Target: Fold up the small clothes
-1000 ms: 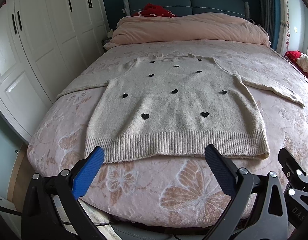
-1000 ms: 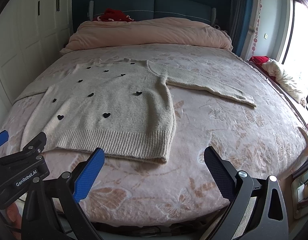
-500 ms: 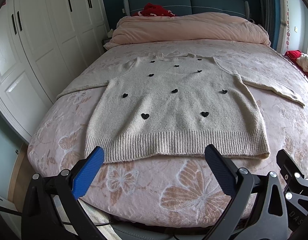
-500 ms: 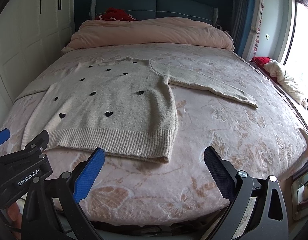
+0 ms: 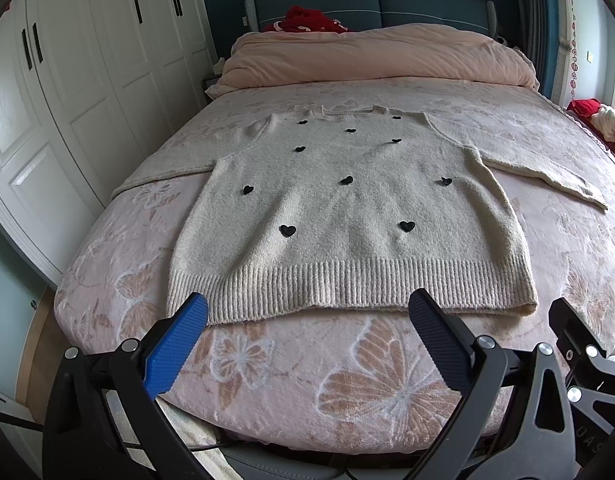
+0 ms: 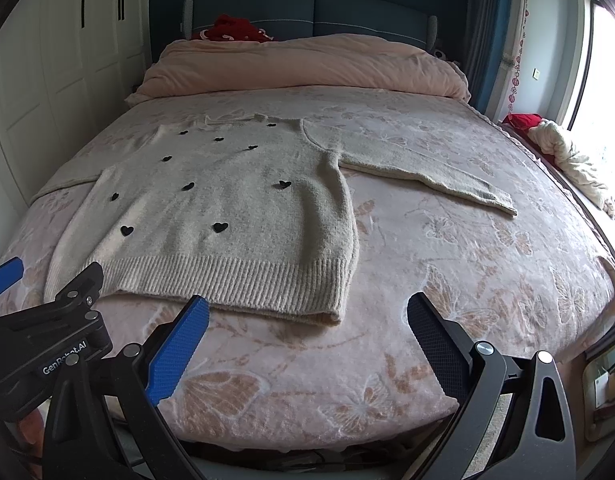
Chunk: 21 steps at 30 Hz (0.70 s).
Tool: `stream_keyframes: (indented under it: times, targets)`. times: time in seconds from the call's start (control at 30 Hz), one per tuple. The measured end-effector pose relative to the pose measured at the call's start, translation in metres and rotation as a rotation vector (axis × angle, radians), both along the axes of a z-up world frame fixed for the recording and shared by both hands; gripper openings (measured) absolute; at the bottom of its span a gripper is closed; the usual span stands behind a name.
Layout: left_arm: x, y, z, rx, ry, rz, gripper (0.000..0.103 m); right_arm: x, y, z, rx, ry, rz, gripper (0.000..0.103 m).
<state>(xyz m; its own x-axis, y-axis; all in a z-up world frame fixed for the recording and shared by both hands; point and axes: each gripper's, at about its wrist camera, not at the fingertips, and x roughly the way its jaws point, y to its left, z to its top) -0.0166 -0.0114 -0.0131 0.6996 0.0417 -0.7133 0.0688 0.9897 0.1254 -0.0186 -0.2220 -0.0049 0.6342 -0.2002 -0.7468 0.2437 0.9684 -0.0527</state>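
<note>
Sweater [image 5: 347,216] lies flat beyond both fingertips, sleeves out (ready for folding). Left gripper [image 5: 307,320] and right gripper [image 6: 307,320] gape, holding nothing.

Sweater [image 5: 347,216]: cream-beige knit, scattered small black hearts, ribbed hem in the same cream.
Bedspread [image 5: 347,380]: pale pink, printed with butterflies and flowers in white outline and peach-tan fill.
Duvet [image 5: 379,56]: plain peach-pink.
Headboard [image 5: 375,0]: dark teal-blue, lighter seam lines.
Red cloth [image 5: 307,20] at the headboard: bright red with what may be white trim; too small to be certain.
Wardrobe [image 5: 87,80]: white panelled doors, black handles, red paper-cut emblems near the top.
Left claw [image 5: 307,312]: one finger pad bright blue, the other dark navy-black, frame black.
Right claw [image 6: 307,316]: same blue and dark pads, black frame.
Bundle [image 6: 563,152] by the window: off-white over red.
</note>
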Motion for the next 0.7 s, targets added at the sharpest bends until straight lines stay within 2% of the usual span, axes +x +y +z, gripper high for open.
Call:
stream_keyframes:
  times: [0.7]
  targets:
    - [-0.0017,-0.0001,-0.0044,0.004,0.003,-0.002,0.098,-0.0020,0.0023,-0.0043,0.006,0.006,0.002,0.098]
